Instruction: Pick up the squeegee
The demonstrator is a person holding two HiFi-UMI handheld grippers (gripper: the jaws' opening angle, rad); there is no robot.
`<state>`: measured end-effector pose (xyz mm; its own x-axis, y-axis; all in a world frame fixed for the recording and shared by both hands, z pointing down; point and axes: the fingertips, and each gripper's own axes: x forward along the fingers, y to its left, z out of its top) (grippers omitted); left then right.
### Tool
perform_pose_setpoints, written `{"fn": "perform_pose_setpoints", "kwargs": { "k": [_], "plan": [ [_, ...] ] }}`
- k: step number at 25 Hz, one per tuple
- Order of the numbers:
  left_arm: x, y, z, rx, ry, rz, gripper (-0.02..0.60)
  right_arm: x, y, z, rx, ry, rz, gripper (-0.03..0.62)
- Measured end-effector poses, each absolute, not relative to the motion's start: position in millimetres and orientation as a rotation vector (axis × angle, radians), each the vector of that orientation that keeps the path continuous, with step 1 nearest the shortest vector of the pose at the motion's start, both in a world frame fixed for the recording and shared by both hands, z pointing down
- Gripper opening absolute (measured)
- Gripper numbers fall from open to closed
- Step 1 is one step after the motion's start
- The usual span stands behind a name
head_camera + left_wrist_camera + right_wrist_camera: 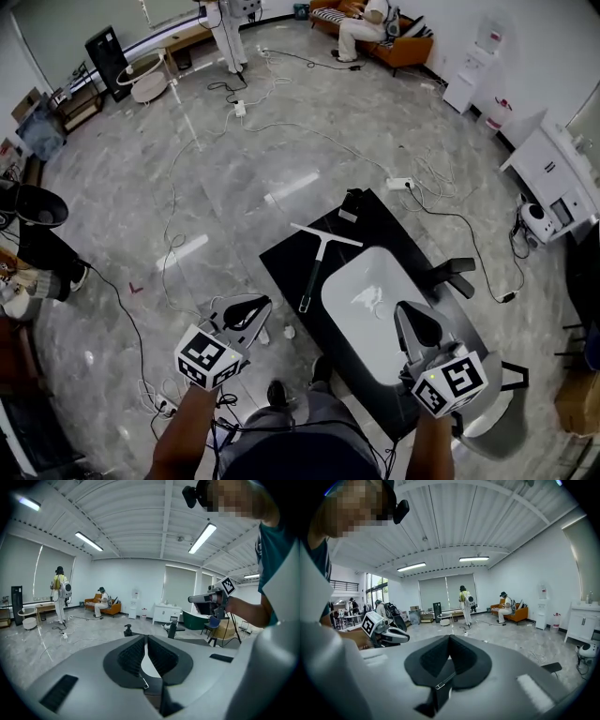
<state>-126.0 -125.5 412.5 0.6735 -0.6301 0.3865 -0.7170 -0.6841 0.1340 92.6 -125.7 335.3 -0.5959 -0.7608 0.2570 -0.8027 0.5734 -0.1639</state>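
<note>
The squeegee (316, 255) is white and T-shaped. It lies flat on the black table (289, 265), left of a white basin (375, 305), with its blade at the far end and its handle pointing toward me. My left gripper (251, 308) hovers left of the table's near corner, short of the handle end, shut and empty. My right gripper (412, 317) hangs over the basin's near right side, also shut with nothing in it. The left gripper view shows the left gripper's (146, 637) jaws pressed together, and the right gripper view shows the right gripper's (449, 637) the same. Neither gripper view shows the squeegee.
A black pump bottle (353, 198) stands at the table's far end. Cables and a power strip (400, 184) trail over the grey floor. A black chair (456, 275) is right of the table, with white cabinets (561, 178) further right. People stand and sit near an orange sofa (398, 45).
</note>
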Motion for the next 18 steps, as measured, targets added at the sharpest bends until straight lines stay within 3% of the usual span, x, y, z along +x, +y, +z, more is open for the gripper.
{"fn": "perform_pose_setpoints", "kwargs": {
  "k": [18],
  "plan": [
    [-99.9, -187.7, 502.9, 2.501, -1.055, 0.512, 0.018, 114.1, -181.2, 403.3, 1.298, -2.615, 0.497, 0.009]
  ]
}}
